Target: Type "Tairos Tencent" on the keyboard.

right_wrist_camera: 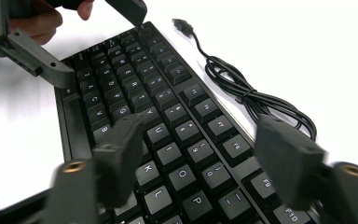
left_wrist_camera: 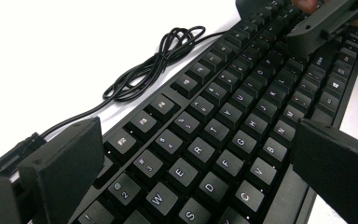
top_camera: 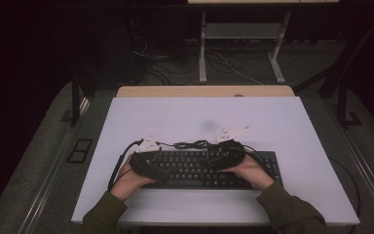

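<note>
Black keys fill the near part of the scene: a black keyboard (top_camera: 209,168) lies flat near the front edge of a white table (top_camera: 292,126), just ahead of the person's dark green sleeves (top_camera: 102,214). Each hand holds a gripper over one end of it. The left gripper (left_wrist_camera: 193,161) has its jaws spread wide, one jaw off the far edge by the function row, the other off the near edge by the bottom letter row, as if straddling the keyboard's depth so it can clamp that end. The right gripper (right_wrist_camera: 205,158) also stands open over the other end, hovering above the keys without pressing them; whether either jaw touches the casing is unclear. The matched stance probably serves a level two-ended lift. Just behind the keyboard, its black cable (right_wrist_camera: 247,91) lies loosely coiled on the table, its plug (right_wrist_camera: 182,23) free. Beyond the table, a dark floor (top_camera: 175,73) with wiring and a desk frame (top_camera: 243,34).
</note>
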Demonstrator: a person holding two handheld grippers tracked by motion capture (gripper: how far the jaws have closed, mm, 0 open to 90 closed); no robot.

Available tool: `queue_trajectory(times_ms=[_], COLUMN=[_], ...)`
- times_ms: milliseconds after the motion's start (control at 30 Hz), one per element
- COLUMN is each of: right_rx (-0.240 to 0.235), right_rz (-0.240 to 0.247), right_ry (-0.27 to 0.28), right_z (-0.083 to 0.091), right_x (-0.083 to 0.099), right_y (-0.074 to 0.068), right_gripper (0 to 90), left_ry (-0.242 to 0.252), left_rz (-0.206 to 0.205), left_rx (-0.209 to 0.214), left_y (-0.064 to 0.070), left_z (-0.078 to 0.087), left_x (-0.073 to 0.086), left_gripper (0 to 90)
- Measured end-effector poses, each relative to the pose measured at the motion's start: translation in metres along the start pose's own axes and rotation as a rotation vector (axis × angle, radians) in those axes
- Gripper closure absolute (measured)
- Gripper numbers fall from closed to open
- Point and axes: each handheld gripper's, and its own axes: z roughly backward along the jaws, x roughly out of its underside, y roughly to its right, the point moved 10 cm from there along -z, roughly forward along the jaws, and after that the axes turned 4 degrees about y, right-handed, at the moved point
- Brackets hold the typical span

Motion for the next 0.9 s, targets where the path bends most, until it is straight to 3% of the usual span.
queue_trajectory(times_ms=[100, 400, 700, 900], right_rx=[0.013, 0.015, 0.015, 0.013], right_rz=[0.000, 0.002, 0.001, 0.000], right_ry=[-0.002, 0.001, -0.001, -0.002], right_z=[0.000, 0.000, 0.000, -0.001], right_x=[0.000, 0.000, 0.000, 0.001], right_y=[0.001, 0.002, 0.002, 0.002], right_gripper=[25.5, 25.4, 25.5, 25.5], left_ry=[0.001, 0.010, 0.012, 0.005], left_rz=[0.001, -0.005, 0.007, 0.009], left_rx=[0.000, -0.005, -0.015, -0.015], left_y=[0.000, -0.002, -0.009, -0.015], left_z=[0.000, 0.005, 0.015, 0.021], left_x=[0.000, -0.001, 0.002, 0.005], left_gripper=[2.2, 4.3, 16.5, 32.0])
